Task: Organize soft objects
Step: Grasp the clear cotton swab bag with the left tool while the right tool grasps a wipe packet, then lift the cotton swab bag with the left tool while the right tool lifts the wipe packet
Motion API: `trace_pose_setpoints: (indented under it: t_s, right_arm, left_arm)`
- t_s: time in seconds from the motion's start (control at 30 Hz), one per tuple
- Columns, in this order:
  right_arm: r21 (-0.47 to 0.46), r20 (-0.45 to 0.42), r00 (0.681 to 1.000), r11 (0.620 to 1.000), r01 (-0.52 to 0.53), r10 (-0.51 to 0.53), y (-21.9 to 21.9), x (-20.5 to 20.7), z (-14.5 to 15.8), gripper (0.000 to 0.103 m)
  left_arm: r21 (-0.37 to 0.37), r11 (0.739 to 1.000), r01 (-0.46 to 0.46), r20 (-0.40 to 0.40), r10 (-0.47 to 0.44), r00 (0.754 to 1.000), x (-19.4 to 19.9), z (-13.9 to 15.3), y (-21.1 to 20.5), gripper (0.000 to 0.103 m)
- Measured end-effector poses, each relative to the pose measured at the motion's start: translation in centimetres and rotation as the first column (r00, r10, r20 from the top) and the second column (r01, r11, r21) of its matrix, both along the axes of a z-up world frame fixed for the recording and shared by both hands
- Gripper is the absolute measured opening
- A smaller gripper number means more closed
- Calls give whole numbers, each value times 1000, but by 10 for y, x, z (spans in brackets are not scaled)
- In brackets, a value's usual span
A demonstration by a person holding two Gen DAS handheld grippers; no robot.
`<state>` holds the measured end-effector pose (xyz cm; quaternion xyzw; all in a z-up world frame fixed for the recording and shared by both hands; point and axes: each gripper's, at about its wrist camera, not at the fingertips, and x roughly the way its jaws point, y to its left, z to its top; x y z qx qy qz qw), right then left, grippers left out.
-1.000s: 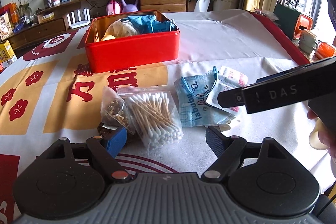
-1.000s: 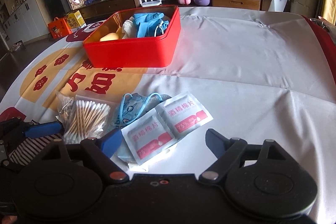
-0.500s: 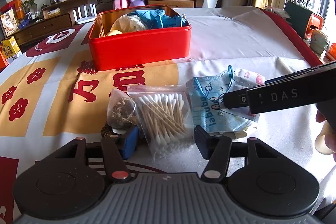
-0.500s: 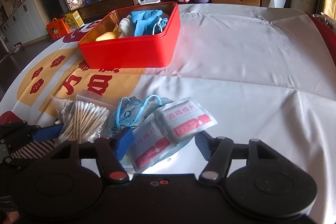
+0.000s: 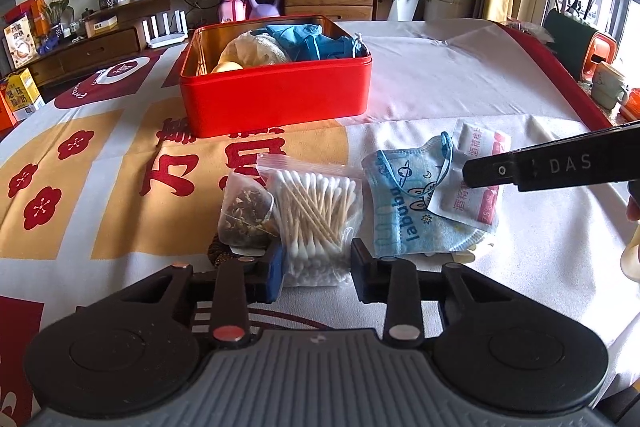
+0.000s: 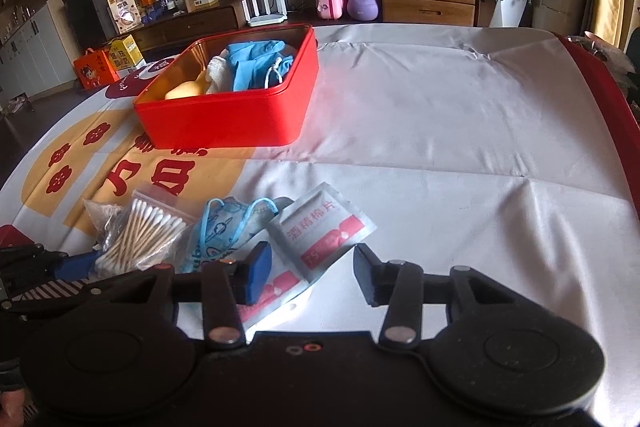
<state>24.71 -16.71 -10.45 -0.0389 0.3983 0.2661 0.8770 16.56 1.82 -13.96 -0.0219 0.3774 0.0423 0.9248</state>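
My left gripper has its jaws closing on the near end of a clear bag of cotton swabs, and both pads touch the bag's sides. Beside the bag lie a tea pouch and a blue face mask. My right gripper is closing too; two alcohol wipe packets lie flat between its jaws, and the pads are not pressing on them. One finger of it reaches in over the packets. Behind stands the red tin holding blue gloves and pale soft items.
A dark ruffled item peeks out under the tea pouch. Mugs and an orange holder stand past the table's right edge. A person's hand shows at the far right. White cloth spreads right of the tin.
Both pairs of jaws have narrowed: the left around the cotton swab bag, the right around the wipe packets. Both hands stayed almost where they were.
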Motion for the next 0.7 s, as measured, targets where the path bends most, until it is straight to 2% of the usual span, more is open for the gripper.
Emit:
trace_pose_setpoints:
  t_s: [0.3,0.43,0.7]
  right_arm:
    - [15,-10,1000,999,28,-28,-4,15,-2,41]
    - [7,30,999,999,33,-33,0,14,0,22]
    - [9,88,996,1000,-23,22,5,9,9,1]
  left_arm:
    - [-2,1000,2,-1,-2,1000,0,0,1,33]
    - [-1,1000,3,-1,-3,1000,0,0,1,33]
    - [-5,1000,3,1,-3,1000,0,-1,1,33]
